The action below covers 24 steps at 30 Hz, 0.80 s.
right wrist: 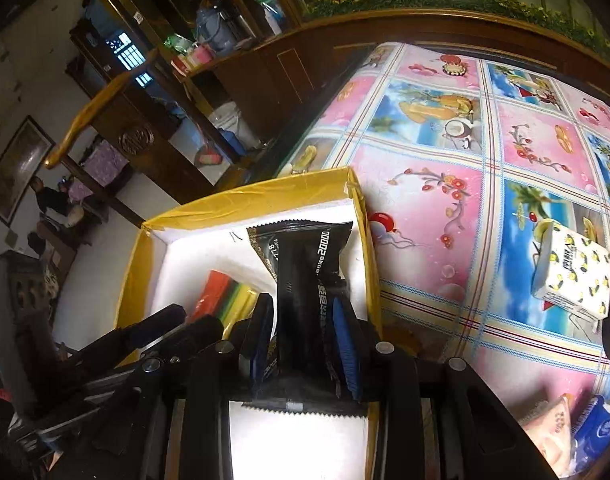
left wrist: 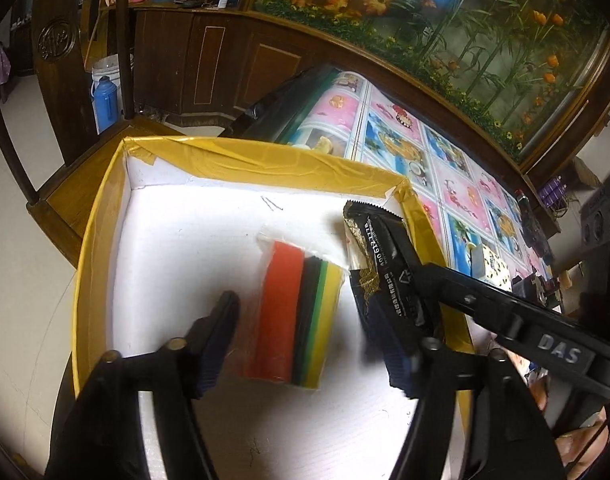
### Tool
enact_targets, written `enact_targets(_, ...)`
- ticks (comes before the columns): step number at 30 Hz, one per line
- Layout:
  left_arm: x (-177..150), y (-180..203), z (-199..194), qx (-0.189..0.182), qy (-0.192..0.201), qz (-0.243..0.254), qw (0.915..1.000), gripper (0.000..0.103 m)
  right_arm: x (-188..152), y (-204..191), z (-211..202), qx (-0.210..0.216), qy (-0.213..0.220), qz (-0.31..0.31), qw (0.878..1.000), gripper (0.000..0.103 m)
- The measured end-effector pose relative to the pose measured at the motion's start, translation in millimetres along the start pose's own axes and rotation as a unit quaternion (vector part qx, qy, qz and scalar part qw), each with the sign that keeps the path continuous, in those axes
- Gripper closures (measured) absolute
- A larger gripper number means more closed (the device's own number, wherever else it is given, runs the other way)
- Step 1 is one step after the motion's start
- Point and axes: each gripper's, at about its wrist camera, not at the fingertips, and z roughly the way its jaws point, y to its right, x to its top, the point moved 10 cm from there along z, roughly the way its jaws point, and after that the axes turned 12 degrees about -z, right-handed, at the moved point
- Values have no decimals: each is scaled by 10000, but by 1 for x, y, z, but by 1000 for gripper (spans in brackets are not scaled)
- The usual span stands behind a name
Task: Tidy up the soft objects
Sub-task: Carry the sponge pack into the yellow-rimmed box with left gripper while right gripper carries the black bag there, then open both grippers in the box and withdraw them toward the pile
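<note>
Pouch (right wrist: 305,280), black and crinkled, sits pinched at its middle between the blue pads (right wrist: 345,344) of the right gripper (right wrist: 301,340), hanging over the right side of the box (left wrist: 105,208). Its serrated top edge points toward the box's far wall and its lower seam lies back near the gripper body. The step in hand looks like placing: the pouch is above the white floor but not clearly resting on it. The next move calls for lowering it into the bare strip between the sponges (left wrist: 297,312) and the box's right wall, then letting the fingers part.

The sponges, a wrapped red, black, green and yellow stack, already lie on the box floor just left of the pouch. The left gripper (left wrist: 309,320) hovers over them with fingers spread wide, one on each side of the stack, holding nothing.

Right of the box, on the cloth (right wrist: 465,200), a tissue pack (right wrist: 573,276) waits well apart.
</note>
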Motion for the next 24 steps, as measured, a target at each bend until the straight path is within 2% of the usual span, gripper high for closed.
enact_targets(3,-3,2,-10,-18,41,-49,10000,34,-8,-2,-33,267,227,-57,9994,69)
enact_targets(6,-13,14,-34,-254,298,-40,9992,34,-23,1,-69,381,489,-203,9979,69)
enact_targets(11,-57,52,-74,-728,618,325,9949,26,-65,26,-141,366,1086,-434,9925,69)
enact_targets(14,-96,82,-88,-1050,618,698,9901,26,-91,53,-174,315,1424,-388,9885,62)
enact_targets(16,-127,104,-93,-1229,505,1020,9859,26,-109,72,-190,48,1612,-442,9859,56)
enact_targets(18,-158,126,-96,-1441,321,1388,9793,26,-129,93,-199,-26,1722,-430,9841,45)
enact_targets(20,-195,146,-97,-1594,94,1847,9697,26,-140,112,-206,-40,1789,-305,9834,45)
enact_targets(22,-235,163,-93,-1803,-277,2223,9577,26,-143,134,-213,-233,1719,-29,9848,44)
enact_targets(24,-265,174,-84,-1802,-561,2470,9505,26,-139,140,-227,-97,1967,193,9802,44)
